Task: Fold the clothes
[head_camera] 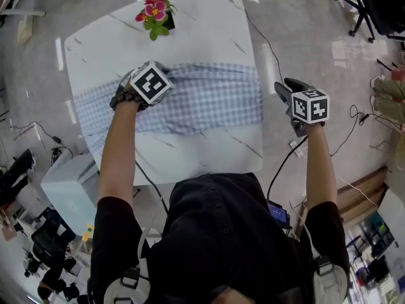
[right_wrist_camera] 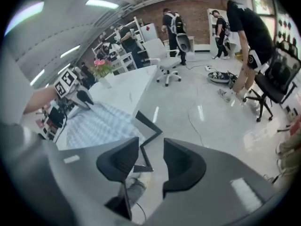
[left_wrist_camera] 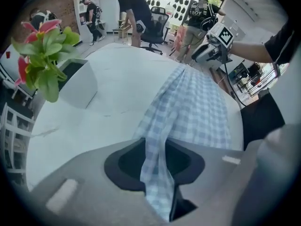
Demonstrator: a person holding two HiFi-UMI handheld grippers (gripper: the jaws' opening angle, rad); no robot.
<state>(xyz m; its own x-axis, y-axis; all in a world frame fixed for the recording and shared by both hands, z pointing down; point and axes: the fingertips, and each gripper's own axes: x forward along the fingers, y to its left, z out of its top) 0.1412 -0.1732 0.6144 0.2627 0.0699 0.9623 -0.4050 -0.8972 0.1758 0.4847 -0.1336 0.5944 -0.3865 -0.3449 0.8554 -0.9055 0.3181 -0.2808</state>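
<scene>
The only print close by is the black-and-white square pattern on the cube (head_camera: 150,83) that each pair of tongs carries. The lettering on a black T-shirt at the far top of the left gripper view is too small to read.

A pot (head_camera: 168,22) stands at the upper middle of the table (head_camera: 209,18) in the head view. It holds a plant (head_camera: 154,12) with pink-red flowers and green leaves.

The cloth (head_camera: 209,100), blue-and-white check, lies flat across the middle of the table. Its long axis runs from left to right in the head view, and its left end hangs over the table's left edge.

The left tongs (left_wrist_camera: 157,166) are over the cloth's left part and are clamped on it. A ridge of the cloth rises off the table and fills the narrow gap between the dark pads (left_wrist_camera: 127,166).

The right tongs (right_wrist_camera: 150,161) are off the table's right edge, clear of the cloth. Their jaws stand apart with nothing in them, and only the floor (right_wrist_camera: 211,112) shows through the gap.
</scene>
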